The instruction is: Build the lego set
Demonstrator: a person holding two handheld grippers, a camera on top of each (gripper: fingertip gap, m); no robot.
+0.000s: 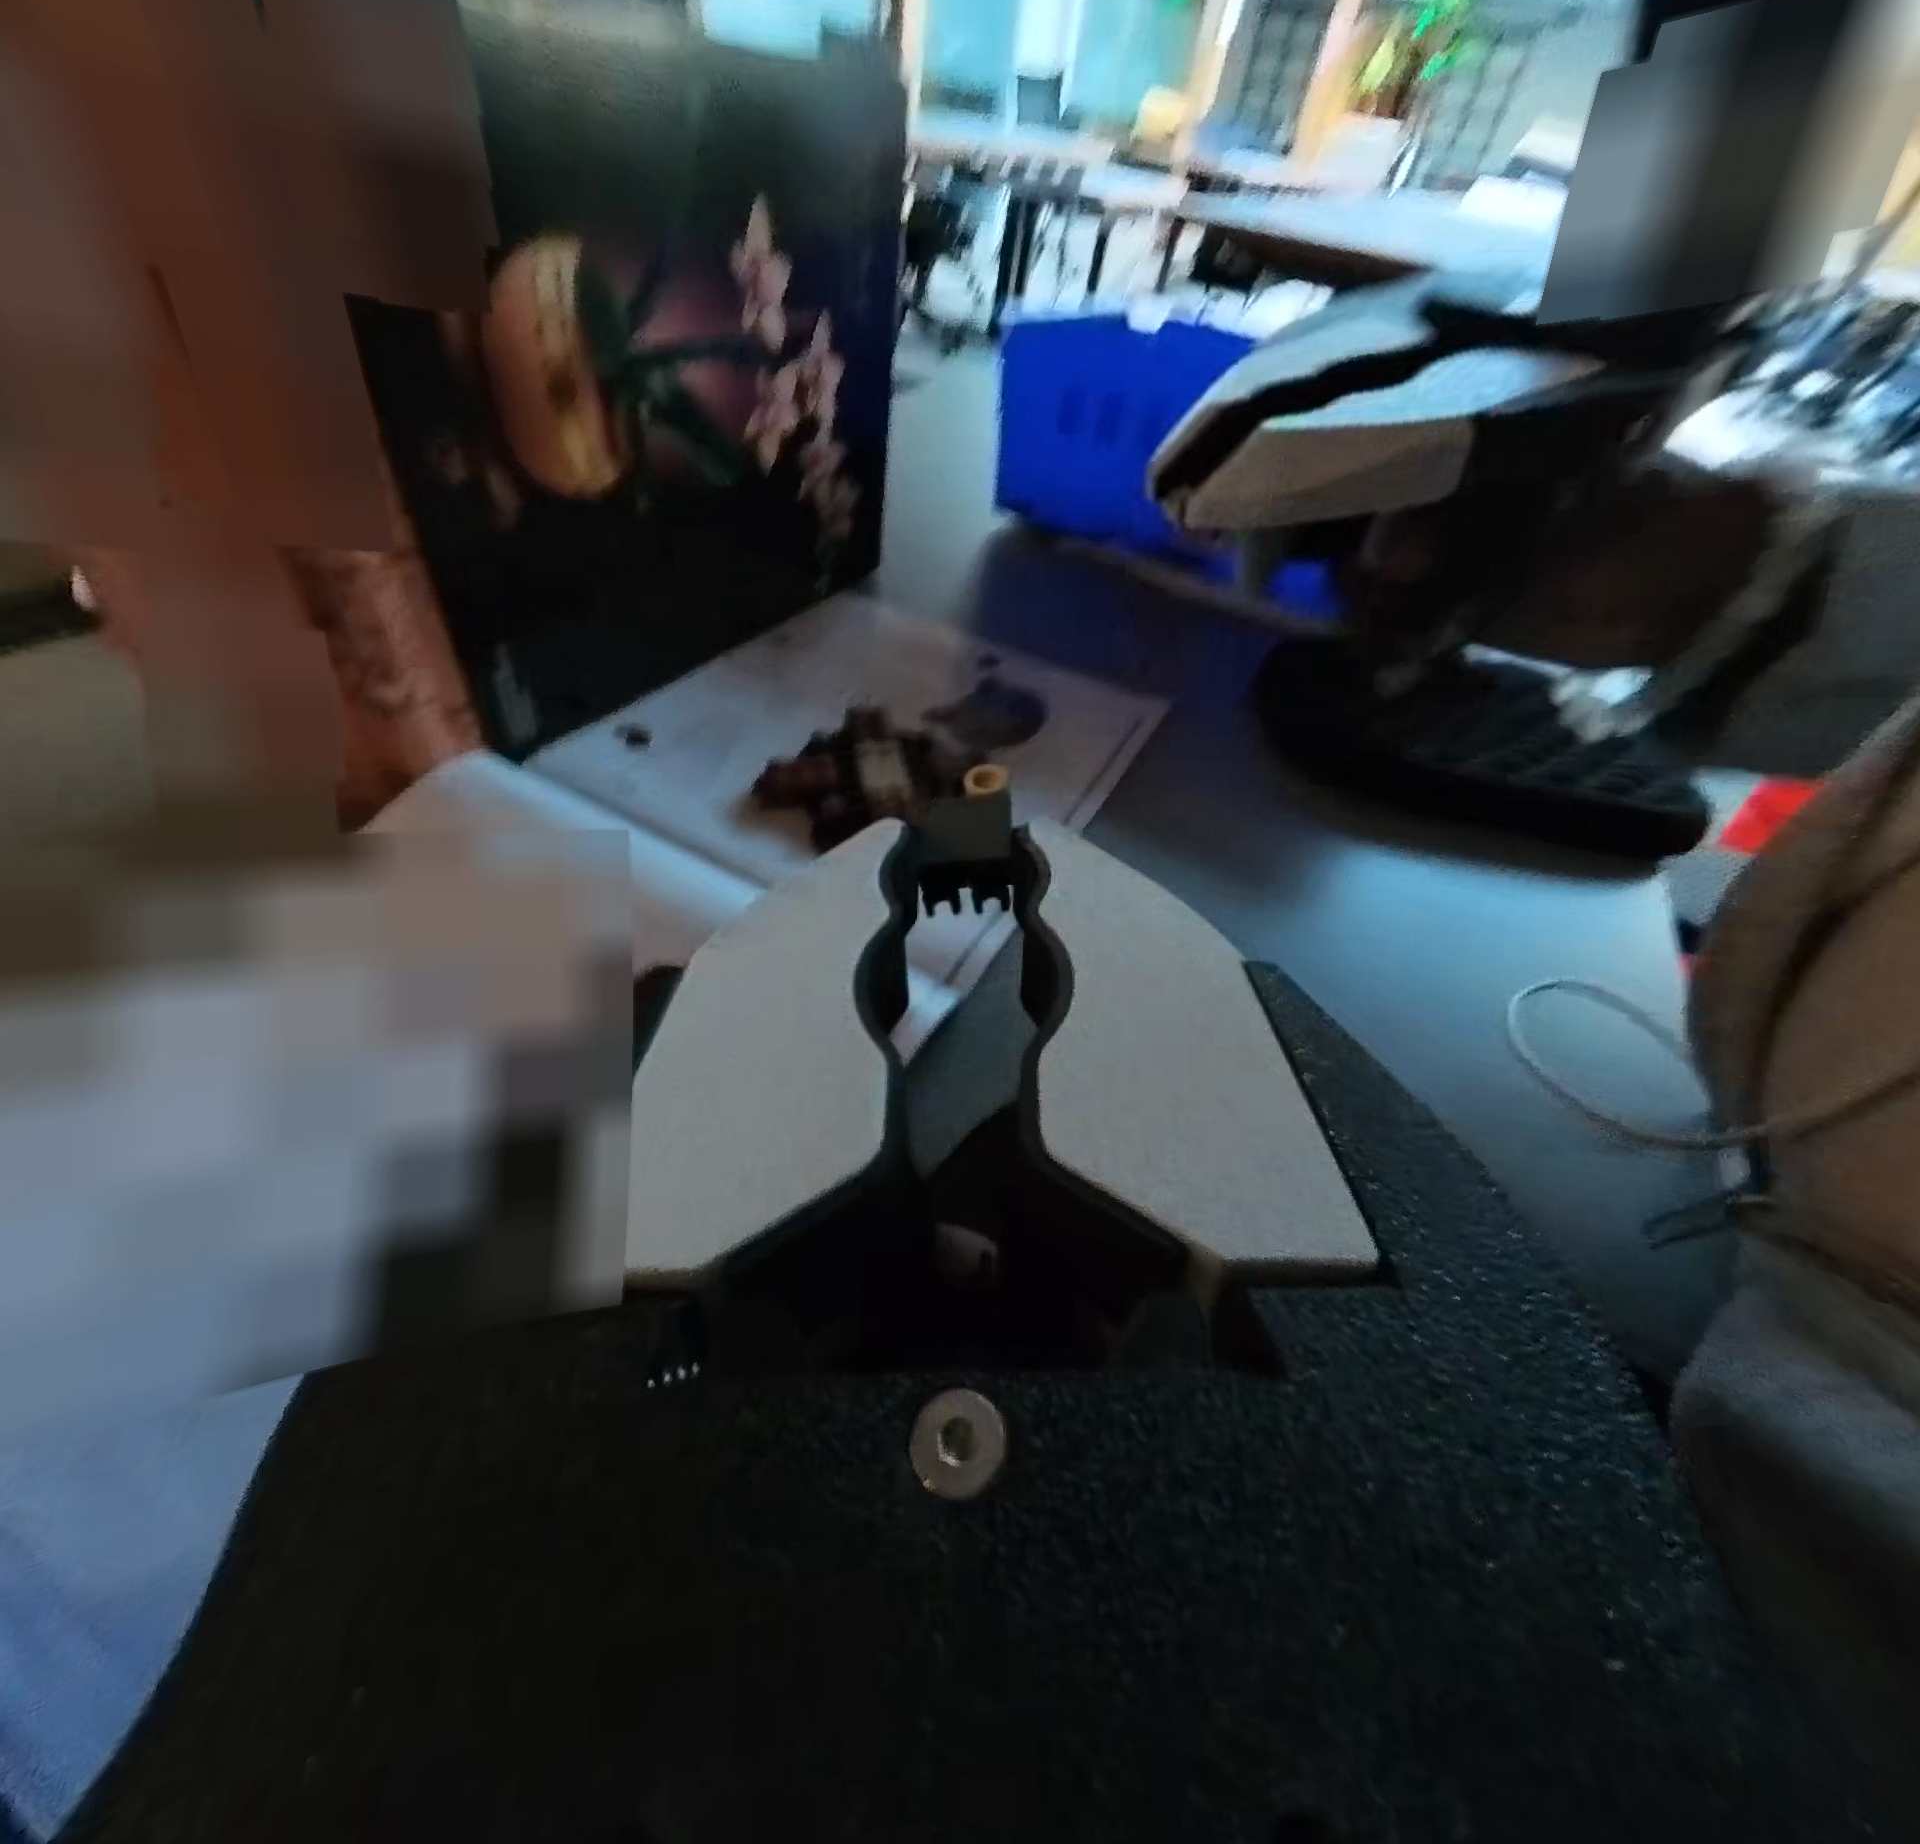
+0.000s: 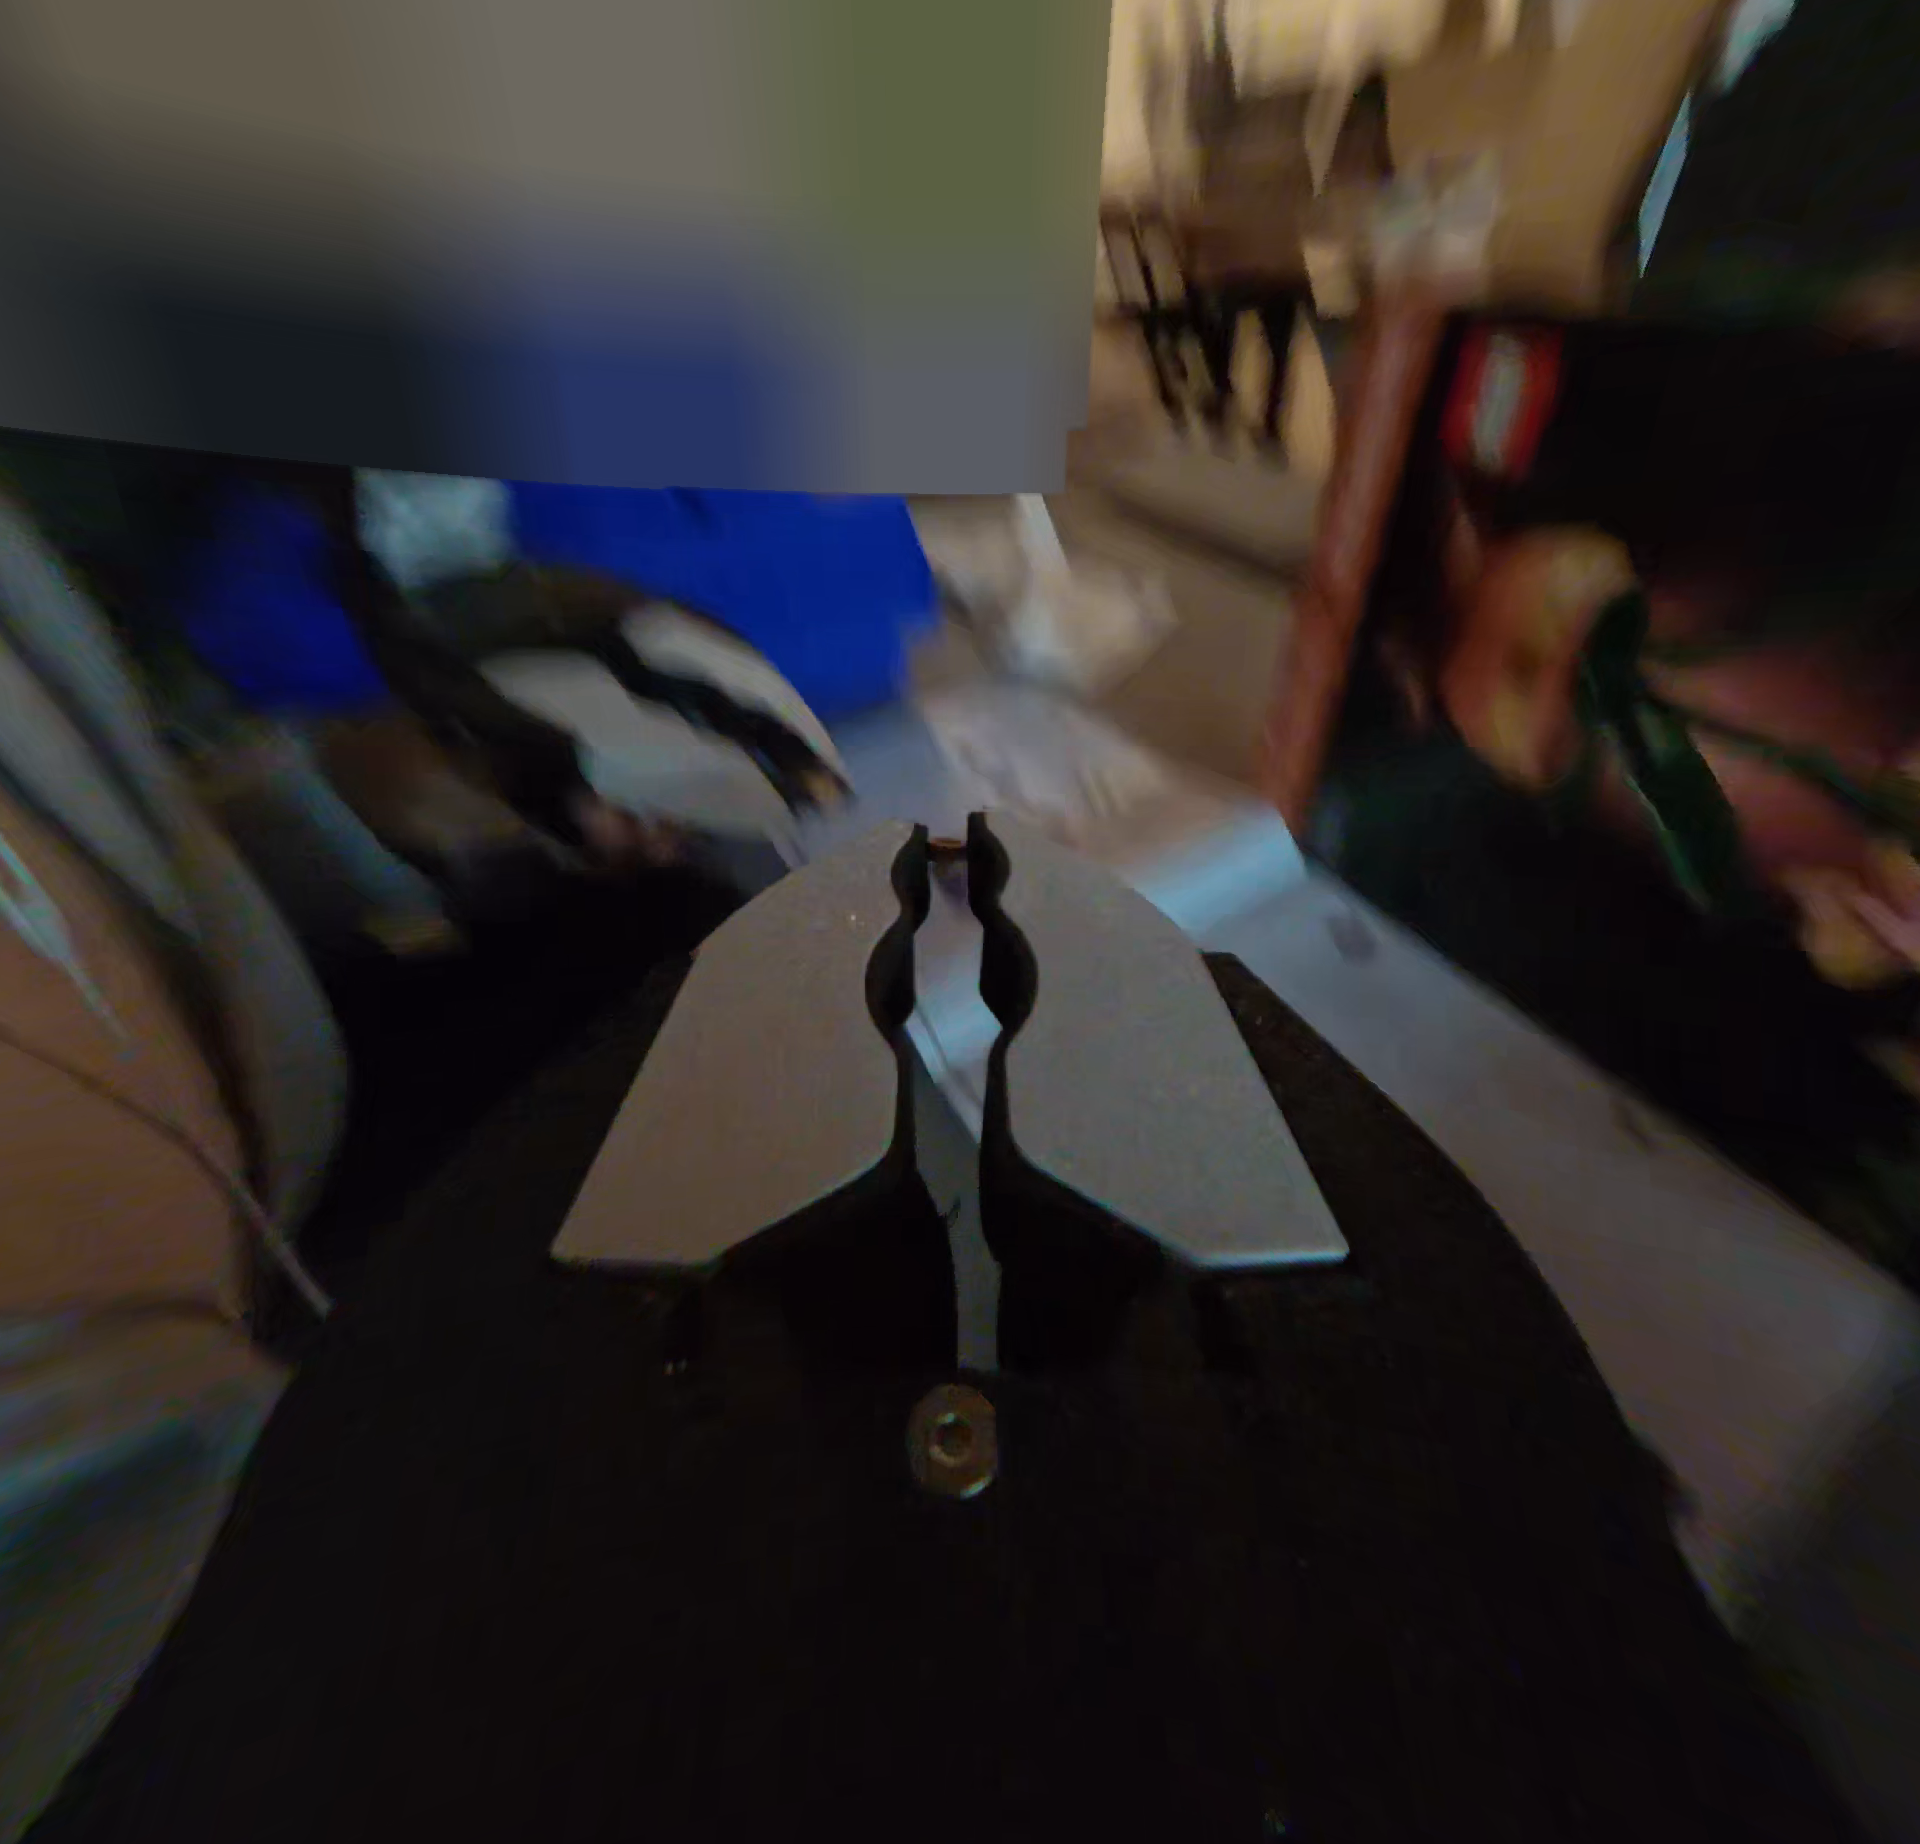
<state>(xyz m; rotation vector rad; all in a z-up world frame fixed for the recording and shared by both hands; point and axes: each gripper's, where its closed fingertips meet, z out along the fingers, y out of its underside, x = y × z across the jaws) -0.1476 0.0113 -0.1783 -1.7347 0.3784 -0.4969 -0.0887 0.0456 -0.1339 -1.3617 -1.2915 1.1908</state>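
My left gripper (image 1: 964, 847) is shut on a small dark grey piece (image 1: 961, 826) with a tan tube (image 1: 985, 784) on top and black teeth underneath. It holds the piece above an open white booklet (image 1: 707, 724), which carries a pile of small brown pieces (image 1: 831, 771). My right gripper (image 2: 945, 838) is nearly shut, with a tiny brown piece (image 2: 945, 842) pinched between its fingertips. In the left wrist view the right gripper (image 1: 1174, 490) hovers at the upper right. In the right wrist view the left gripper (image 2: 821, 786) shows blurred, just left of my right fingertips.
A dark box with a flower picture (image 1: 665, 423) stands behind the booklet and also shows in the right wrist view (image 2: 1662, 703). A blue bin (image 1: 1091, 423) stands farther back. A black keyboard (image 1: 1475, 745) lies at the right, and a thin cable (image 1: 1558, 1046) is near it.
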